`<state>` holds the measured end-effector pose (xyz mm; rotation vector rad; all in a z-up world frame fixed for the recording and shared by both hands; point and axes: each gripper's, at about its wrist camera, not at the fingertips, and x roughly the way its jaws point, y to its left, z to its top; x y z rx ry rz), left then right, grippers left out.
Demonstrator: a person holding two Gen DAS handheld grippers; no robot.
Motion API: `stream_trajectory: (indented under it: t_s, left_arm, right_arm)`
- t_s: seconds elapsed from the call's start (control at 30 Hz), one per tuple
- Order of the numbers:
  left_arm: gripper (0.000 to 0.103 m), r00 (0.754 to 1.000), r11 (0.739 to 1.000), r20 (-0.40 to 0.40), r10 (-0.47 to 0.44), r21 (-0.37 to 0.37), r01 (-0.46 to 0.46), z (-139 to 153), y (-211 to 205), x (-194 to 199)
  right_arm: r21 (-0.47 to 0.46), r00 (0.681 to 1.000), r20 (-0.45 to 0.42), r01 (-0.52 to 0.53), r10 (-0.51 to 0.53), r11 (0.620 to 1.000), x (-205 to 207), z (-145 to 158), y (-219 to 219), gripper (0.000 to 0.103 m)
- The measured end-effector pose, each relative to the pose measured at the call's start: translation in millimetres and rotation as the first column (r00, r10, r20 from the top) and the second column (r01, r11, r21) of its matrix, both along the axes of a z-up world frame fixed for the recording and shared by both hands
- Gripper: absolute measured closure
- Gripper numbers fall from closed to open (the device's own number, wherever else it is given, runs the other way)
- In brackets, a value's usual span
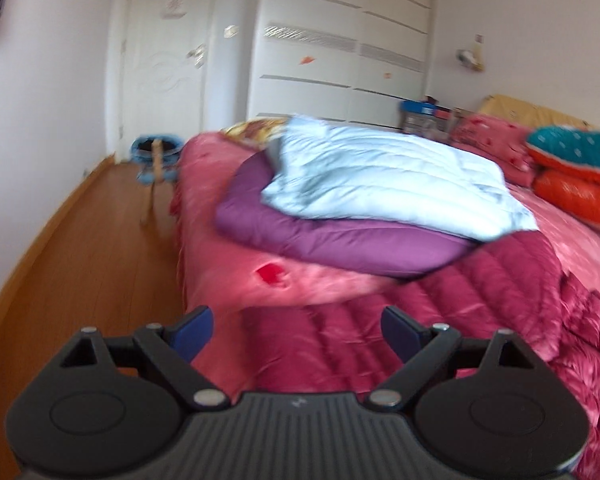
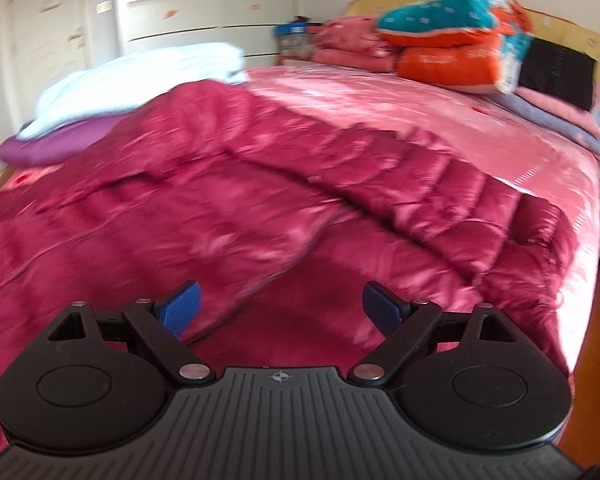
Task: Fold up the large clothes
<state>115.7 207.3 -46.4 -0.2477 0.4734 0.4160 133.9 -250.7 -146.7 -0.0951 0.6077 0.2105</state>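
Blur over crimson down coat [image 2: 260,184]; sleeves, collar indistinct; edges cut off

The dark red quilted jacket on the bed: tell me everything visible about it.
The dark red quilted jacket is puffy and shiny, stitched in horizontal channels like down padding. It lies spread and rumpled across the pink bedspread, one long part angling toward the bed's right edge. Its far end touches the purple garment. Neither open gripper touches it.

Left wrist view low over the bed's [image 1: 228,280] near left corner, facing the wardrobe [image 1: 340,40], right wrist view close above the crimson quilted coat [image 2: 260,200], facing the headboard end, both sharing coat and white-purple pile [image 1: 360,184].
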Motion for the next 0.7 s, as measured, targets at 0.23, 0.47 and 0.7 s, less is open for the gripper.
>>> stream_trajectory:
  t_s: [0.23,0.47,0.7]
  left_arm:
    - [0.012,0.999,0.973,-0.018,0.029,-0.229,-0.032,-34.0,40.2,0.9]
    - [0.013,0.999,0.912,-0.051,-0.005,-0.410,-0.016,-62.9,60.1,20.4]
    - [0.025,0.992,0.891,-0.122,-0.032,-0.454,-0.027,-79.4,60.7,39.9]
  right_arm:
    - [-0.018,0.994,-0.003,-0.110,0.110,0.994,-32.9,9.8,56.7,0.000]
    - [-0.062,0.981,0.013,-0.193,0.195,0.979,-57.0,20.8,104.7,0.000]
    - [-0.082,0.974,0.004,-0.226,0.227,0.971,-58.8,26.3,129.5,0.000]
